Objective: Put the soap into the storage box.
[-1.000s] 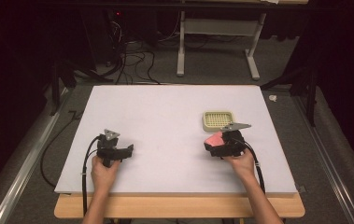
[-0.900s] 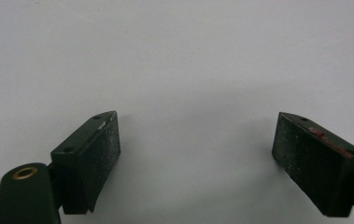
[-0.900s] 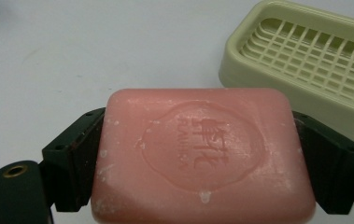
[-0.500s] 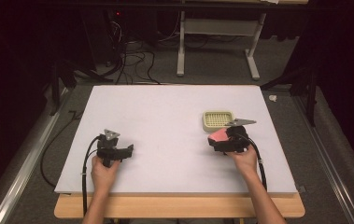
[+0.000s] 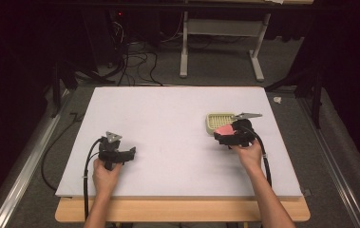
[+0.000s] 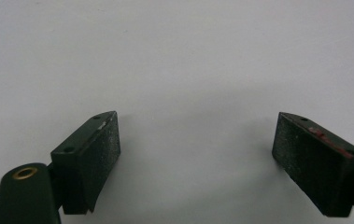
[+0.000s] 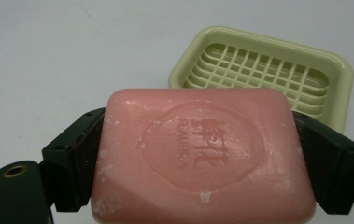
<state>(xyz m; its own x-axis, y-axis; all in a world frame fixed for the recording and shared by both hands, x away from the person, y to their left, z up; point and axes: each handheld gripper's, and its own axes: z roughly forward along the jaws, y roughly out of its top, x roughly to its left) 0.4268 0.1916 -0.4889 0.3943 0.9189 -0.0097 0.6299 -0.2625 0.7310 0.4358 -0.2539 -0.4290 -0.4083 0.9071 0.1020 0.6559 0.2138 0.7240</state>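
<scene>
Soap (image 5: 223,129), pink, sits in the right gripper (image 5: 230,136) just before the soap dish (image 5: 220,121) on the white surface (image 5: 168,123) in the high view. Left gripper view: its fingers (image 6: 93,158) spread wide over bare surface. Right gripper view: both fingers (image 7: 74,156) clamp the soap's sides, the dish just beyond.

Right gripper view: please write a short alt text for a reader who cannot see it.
A pink bar of soap with a stamped emblem is clamped between the two black jaws of the right tool. Just beyond it, a pale green soap dish with a grid floor sits empty on the white table.
</scene>
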